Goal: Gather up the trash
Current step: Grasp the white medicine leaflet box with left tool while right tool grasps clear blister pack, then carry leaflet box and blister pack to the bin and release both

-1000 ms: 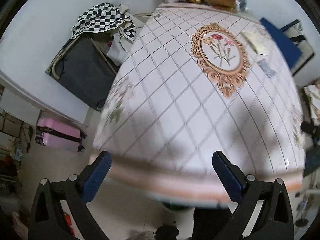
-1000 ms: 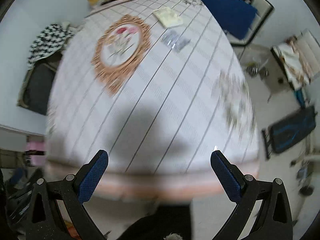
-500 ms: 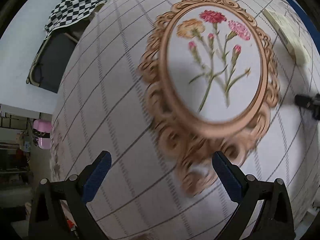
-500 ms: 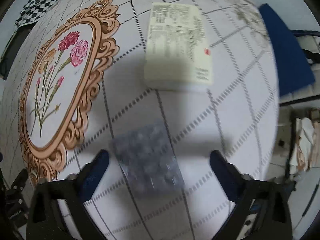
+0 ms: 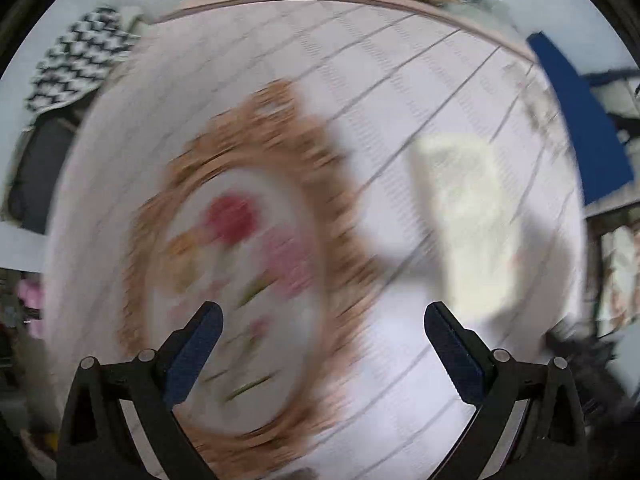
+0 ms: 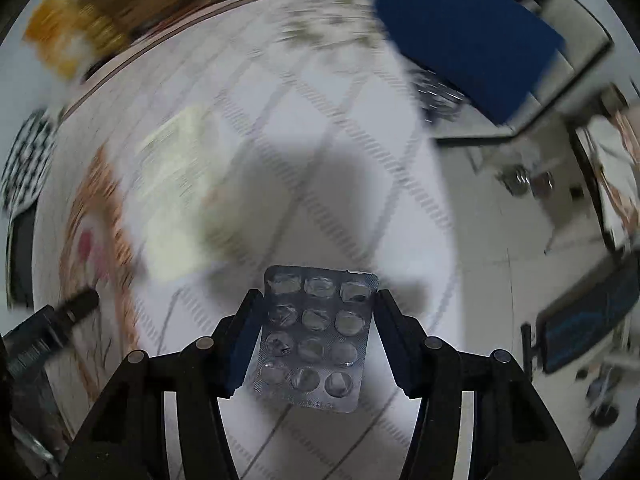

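My right gripper (image 6: 318, 320) has its jaws closing around a silver foil blister pack with its pill pockets pushed out (image 6: 316, 334); the pack sits sharp between the two dark blue pads while the table blurs beneath, its edges at the pads, so I read it as gripped and off the white quilted tablecloth with grey diamond lines (image 6: 360, 152). Just beyond it, up and to the left, lies a pale cream printed packet (image 6: 184, 196), flat on the cloth. A blue chair seat (image 6: 464, 40) stands past the table's far right edge, and yellow snack bags and a brown cardboard box (image 6: 100, 16) crowd the far end.

My left gripper (image 5: 323, 344) hangs wide open and empty over the cloth's ornate tan oval frame with printed carnations (image 5: 240, 264). The cream packet lies to its right, nothing between them.
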Demonstrator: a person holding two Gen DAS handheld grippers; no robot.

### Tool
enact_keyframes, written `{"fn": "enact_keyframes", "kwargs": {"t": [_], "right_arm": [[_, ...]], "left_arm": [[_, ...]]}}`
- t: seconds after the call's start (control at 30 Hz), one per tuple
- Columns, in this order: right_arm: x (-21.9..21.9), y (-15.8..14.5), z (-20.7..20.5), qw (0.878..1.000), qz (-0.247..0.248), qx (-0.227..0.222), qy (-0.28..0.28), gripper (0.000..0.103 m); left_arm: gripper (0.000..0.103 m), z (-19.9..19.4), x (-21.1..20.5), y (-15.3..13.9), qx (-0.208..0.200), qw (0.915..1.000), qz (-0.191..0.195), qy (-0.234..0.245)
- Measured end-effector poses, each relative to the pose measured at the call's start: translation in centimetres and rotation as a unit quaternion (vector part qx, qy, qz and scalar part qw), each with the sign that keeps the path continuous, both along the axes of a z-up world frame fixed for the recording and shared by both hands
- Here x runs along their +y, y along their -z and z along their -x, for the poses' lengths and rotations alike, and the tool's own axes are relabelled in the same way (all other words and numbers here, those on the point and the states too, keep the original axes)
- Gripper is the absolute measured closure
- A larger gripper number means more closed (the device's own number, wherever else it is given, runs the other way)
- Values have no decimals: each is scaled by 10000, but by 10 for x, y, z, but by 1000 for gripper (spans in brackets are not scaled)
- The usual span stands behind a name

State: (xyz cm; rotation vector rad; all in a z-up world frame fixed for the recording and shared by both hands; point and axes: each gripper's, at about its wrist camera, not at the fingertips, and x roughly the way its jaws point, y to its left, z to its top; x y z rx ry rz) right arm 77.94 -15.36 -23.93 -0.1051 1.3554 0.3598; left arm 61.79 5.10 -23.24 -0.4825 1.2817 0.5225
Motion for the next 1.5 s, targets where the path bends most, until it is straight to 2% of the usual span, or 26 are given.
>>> {"fn": "enact_keyframes", "kwargs": {"t": [0.07,0.17,0.23,0.3,0.33,0.37,0.4,0.43,0.5,0.6,0.7,0.73,0.8,0.87,0.9,1.1,1.2,1.3,1.5], "right_arm": [[-9,6,-23,9996,51,108,267,44],[-16,14,-48,9985,124,208,499,44],[-18,19,-60,9976,124,287,614,44],[-19,21,-68,9972,100,322,666,44],[-29,20,-64,9971,103,329,676,44],[-29,21,-65,9971,121,342,674,44],[-29,19,-67,9972,140,334,653,44],[-28,19,-63,9973,143,344,628,44],[-24,16,-56,9977,133,403,526,44],[-16,17,-31,9983,195,517,201,44],[-9,23,-5,9970,347,680,-148,44],[-5,23,3,9967,529,551,-288,44],[1,22,11,9957,735,402,-394,44],[7,24,13,9945,897,362,-412,41],[10,24,13,9938,971,349,-420,40],[6,23,16,9952,887,189,-372,44],[0,18,22,9972,658,241,-277,44],[-2,6,36,9983,514,128,-244,44],[-6,-28,92,9990,253,-213,-289,44]], "left_arm": [[1,-37,-3,7,19,9989,471,35],[1,-75,-7,24,230,9957,898,90],[1,-91,-12,34,375,9951,899,175],[1,-96,-15,40,542,9956,713,262],[3,-96,-19,38,505,9964,591,334],[11,-93,-23,36,438,9969,485,447],[18,-89,-27,33,376,9971,384,543],[29,-80,-34,27,335,9967,204,710],[29,-61,-42,24,426,9947,4,936],[29,-7,-51,26,494,9911,-100,1236],[29,43,-54,29,548,9908,-33,1234],[28,56,-54,29,525,9914,37,1200],[27,68,-56,31,448,9926,141,1123],[26,75,-57,30,493,9928,61,1094],[26,83,-47,32,463,9935,90,1041],[30,98,-52,28,330,9950,94,940],[30,102,-35,12,196,9955,-22,925],[30,119,-43,-9,9,9954,-185,937],[30,175,-58,-62,-381,9923,-618,1009]]}}
